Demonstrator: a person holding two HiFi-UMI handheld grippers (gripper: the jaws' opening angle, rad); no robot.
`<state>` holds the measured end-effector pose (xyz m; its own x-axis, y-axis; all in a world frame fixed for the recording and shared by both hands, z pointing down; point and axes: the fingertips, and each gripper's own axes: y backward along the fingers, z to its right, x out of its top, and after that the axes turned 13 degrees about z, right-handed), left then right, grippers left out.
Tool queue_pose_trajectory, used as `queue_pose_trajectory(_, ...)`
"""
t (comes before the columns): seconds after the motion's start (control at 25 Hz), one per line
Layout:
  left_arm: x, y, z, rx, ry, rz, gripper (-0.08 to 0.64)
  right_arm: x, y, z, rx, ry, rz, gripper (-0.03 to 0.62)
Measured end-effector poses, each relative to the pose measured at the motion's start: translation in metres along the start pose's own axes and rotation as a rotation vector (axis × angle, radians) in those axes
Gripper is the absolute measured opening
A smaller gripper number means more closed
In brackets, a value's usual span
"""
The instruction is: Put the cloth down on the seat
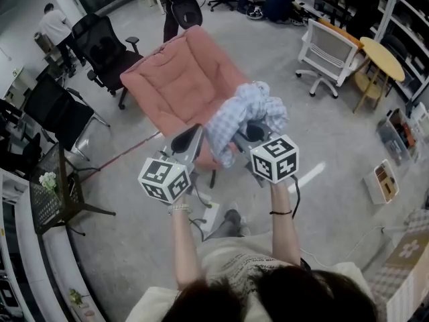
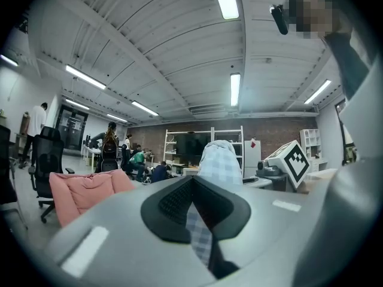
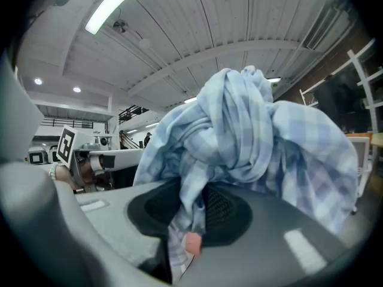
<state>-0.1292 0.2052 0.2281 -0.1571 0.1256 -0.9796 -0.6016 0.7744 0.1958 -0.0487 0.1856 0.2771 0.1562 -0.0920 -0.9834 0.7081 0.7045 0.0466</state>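
A blue-and-white checked cloth (image 1: 244,116) hangs bunched in the air between both grippers, over the front edge of the pink padded seat (image 1: 181,79). My left gripper (image 1: 191,138) is shut on a thin strip of the cloth (image 2: 198,235), and the rest of it rises beyond the jaws. The right gripper (image 1: 249,133) is shut on a thicker fold of cloth (image 3: 251,130) that spills over its jaws. The pink seat (image 2: 84,190) shows low at the left in the left gripper view. Each gripper's marker cube faces the head camera.
Black office chairs (image 1: 100,45) stand left of the seat; a white chair (image 1: 328,52) and a round yellow table (image 1: 382,56) stand right. A black wire side table (image 1: 50,193) is at the near left. Boxes (image 1: 383,180) lie on the floor at right. People are at the back.
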Motion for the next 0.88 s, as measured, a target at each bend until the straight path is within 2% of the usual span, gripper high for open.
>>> queue_pose_trajectory(0.88,-0.046,-0.097,-0.085,-0.038,0.06,-0.045,0.005,-0.028,-0.088,0.089,-0.049,-0.036,-0.071,0.094)
